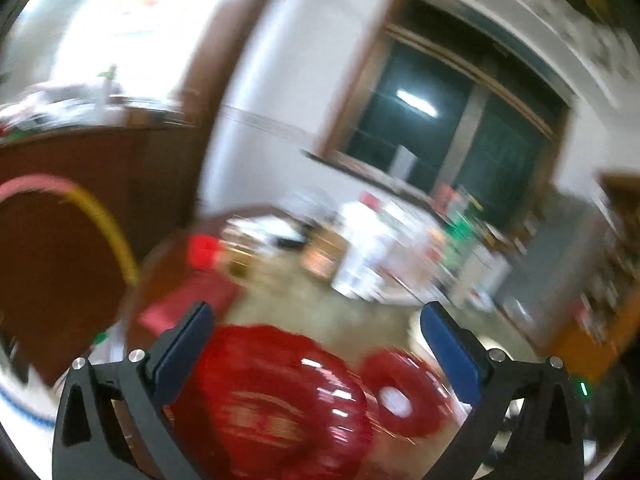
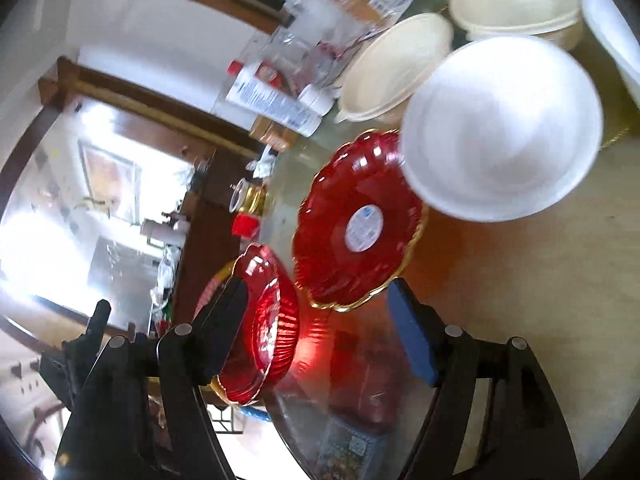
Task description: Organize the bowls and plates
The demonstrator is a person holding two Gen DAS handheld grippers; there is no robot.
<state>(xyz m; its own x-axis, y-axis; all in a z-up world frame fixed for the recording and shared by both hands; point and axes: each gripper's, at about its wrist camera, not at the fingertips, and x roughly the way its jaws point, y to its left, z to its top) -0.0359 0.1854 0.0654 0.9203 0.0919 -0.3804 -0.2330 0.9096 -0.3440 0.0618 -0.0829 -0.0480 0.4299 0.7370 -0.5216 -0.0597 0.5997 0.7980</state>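
In the blurred left wrist view my left gripper (image 1: 316, 320) is open, its blue pads wide apart above a red fluted bowl (image 1: 276, 400); a red plate with a white sticker (image 1: 404, 392) lies to its right. In the right wrist view my right gripper (image 2: 320, 296) is open. The red bowl (image 2: 264, 332) stands tilted beside its left finger, touching or close to it. The red gold-rimmed plate (image 2: 360, 224) lies beyond the fingertips. A white bowl (image 2: 500, 128) sits upside down past the plate, overlapping its edge. Two cream bowls (image 2: 396, 68) (image 2: 520, 0) stand farther back.
The glass-topped round table (image 2: 520, 280) carries bottles, a white tube (image 2: 272, 100), a red-capped jar (image 2: 246, 216) and clutter at its far side. Another white dish (image 2: 612, 36) sits at the right edge. A wooden chair back (image 1: 60, 260) stands left of the table.
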